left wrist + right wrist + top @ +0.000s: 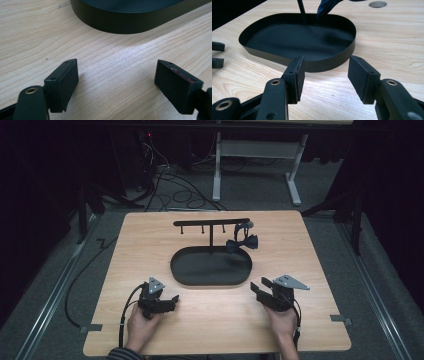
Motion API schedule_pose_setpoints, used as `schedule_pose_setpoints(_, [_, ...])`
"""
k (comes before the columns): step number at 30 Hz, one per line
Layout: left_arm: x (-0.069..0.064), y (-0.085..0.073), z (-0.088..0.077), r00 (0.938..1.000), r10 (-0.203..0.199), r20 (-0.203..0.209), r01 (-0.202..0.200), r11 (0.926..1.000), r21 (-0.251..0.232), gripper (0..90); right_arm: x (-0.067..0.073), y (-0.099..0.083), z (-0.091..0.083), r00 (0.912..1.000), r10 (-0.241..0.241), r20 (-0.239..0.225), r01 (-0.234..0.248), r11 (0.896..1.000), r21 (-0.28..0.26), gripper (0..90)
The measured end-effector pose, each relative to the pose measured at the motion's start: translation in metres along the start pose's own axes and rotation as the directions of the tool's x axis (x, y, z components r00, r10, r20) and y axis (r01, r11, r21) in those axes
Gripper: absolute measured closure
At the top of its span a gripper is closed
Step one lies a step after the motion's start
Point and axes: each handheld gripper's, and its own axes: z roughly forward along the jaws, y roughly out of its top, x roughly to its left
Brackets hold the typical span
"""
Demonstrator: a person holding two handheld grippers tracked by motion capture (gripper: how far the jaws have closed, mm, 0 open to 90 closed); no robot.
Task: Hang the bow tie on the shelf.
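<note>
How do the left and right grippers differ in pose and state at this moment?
The left gripper angles to the right across the table, its tips clear of the black tray; the right gripper angles up and left, its tips close to the tray's right end. In their own views, the left gripper's jaws stand wider apart than the right gripper's. Both are open, hold nothing, and sit low over bare wood.
</note>
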Motion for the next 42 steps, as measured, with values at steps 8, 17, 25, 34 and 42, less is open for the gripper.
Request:
schedule_pose_setpoints(8, [0.0, 0.0, 0.0, 1.0, 0.001, 0.0, -0.001, 1.0, 0.0, 19.8, 0.002, -0.005, 0.006, 1.0, 0.004, -0.003, -0.003, 1.0, 0.025, 48.9])
schedule_pose_setpoints(17, [0.0, 0.0, 0.0, 1.0, 0.001, 0.0, -0.001, 1.0, 0.0, 19.8, 0.004, -0.01, 0.012, 0.9999, 0.006, -0.009, -0.006, 0.999, 0.048, 49.1])
schedule_pose_setpoints(25, [0.0, 0.0, 0.0, 1.0, 0.0, 0.001, 0.0, 1.0, 0.0, 19.8, 0.006, -0.014, 0.018, 1.0, 0.002, -0.007, -0.002, 0.997, 0.077, 49.0])
schedule_pose_setpoints(34, [0.0, 0.0, 0.0, 1.0, 0.001, 0.0, -0.001, 1.0, 0.0, 19.8, 0.009, -0.016, 0.024, 1.0, 0.005, -0.001, -0.004, 0.995, 0.104, 49.1])
schedule_pose_setpoints(42, [0.0, 0.0, 0.0, 1.0, 0.001, 0.0, -0.001, 1.0, 0.0, 19.8, 0.011, -0.017, 0.028, 1.0, -0.001, 0.009, 0.0, 0.993, 0.116, 49.0])
